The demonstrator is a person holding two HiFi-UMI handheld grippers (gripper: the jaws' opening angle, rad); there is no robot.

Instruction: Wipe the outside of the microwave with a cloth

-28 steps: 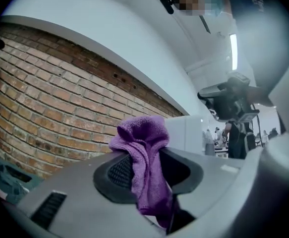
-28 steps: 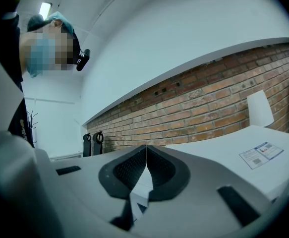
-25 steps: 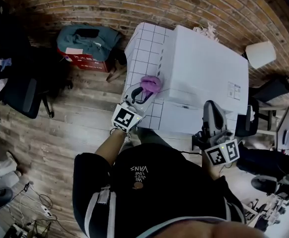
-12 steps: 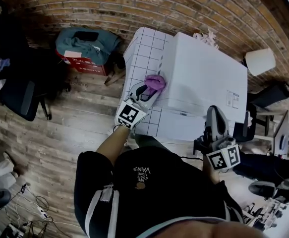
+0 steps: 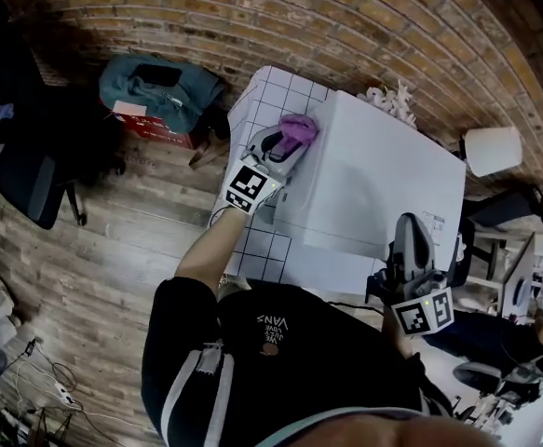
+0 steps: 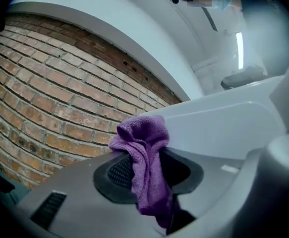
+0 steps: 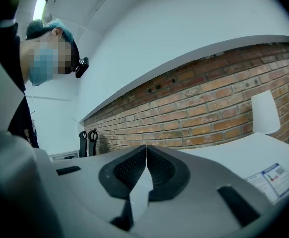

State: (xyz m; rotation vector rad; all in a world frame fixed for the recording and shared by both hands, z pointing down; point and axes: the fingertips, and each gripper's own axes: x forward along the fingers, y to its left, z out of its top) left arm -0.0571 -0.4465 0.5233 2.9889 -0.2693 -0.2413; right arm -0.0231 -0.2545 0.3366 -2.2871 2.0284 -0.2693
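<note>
The left gripper (image 5: 288, 144) pinches a crumpled purple terry cloth (image 5: 299, 126) against the far left top edge of the white box-shaped microwave (image 5: 383, 170), close to the red brick wall (image 5: 346, 17), while the right gripper (image 5: 409, 226), jaws pressed together on nothing, sits over the near right edge.

A white tiled counter (image 5: 264, 254) stood on the wooden floor (image 5: 103, 240) and carried the white microwave (image 5: 373, 175).

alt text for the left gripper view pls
A purple cloth is clamped in the left gripper, its bunched end at the edge of the white microwave. A brick wall fills the left behind it.
</note>
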